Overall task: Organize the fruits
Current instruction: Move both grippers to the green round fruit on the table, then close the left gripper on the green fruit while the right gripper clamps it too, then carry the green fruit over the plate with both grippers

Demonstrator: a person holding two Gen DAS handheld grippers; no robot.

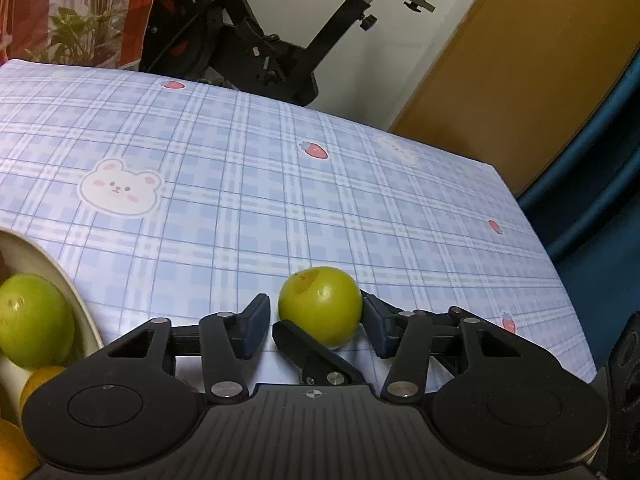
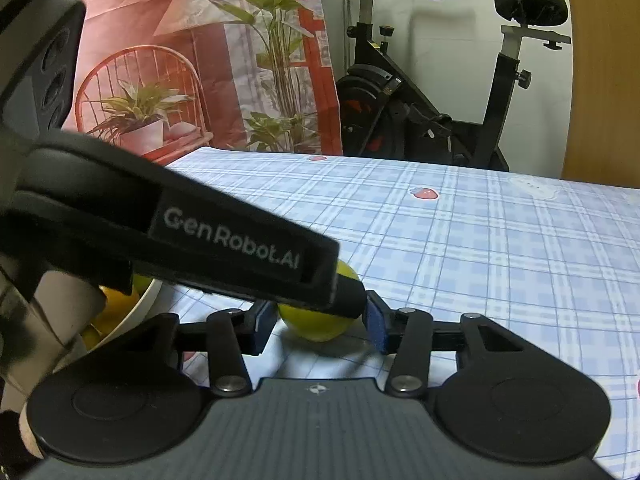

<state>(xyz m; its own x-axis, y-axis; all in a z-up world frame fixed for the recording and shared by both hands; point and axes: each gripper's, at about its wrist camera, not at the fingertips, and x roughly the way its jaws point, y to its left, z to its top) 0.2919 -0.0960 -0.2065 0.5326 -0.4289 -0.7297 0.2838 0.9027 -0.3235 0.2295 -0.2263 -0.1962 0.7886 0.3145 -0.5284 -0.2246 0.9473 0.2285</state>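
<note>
On a blue plaid tablecloth [image 1: 240,184], the left gripper [image 1: 315,314] straddles a round green fruit [image 1: 320,300] with its jaws released: the pad at 9 o'clock [image 1: 254,322] stands clear of the skin, while the pad at 3 o'clock [image 1: 376,320] sits just against it. The right gripper [image 2: 320,326] frames the same fruit from another angle. One of its black fingers [image 1: 304,346] lies against the fruit at 6 o'clock in the left wrist view. Whether its jaws press the fruit cannot be told, as the left gripper's arm crosses over the fruit and hides the contact. The fruit rests on the cloth, outside the bowl.

At 8 o'clock from the left gripper, a cream bowl [image 1: 60,272] holds a larger green fruit [image 1: 32,320] and yellow and orange fruits [image 1: 40,380]. A bear print [image 1: 118,188] and strawberry prints [image 1: 316,150] dot the cloth. Beyond the table's far edge, an exercise bike [image 1: 280,52] stands at 12 o'clock, a plant-printed curtain [image 1: 72,12] at 11 o'clock and a wooden door [image 1: 520,60] at 2 o'clock.
</note>
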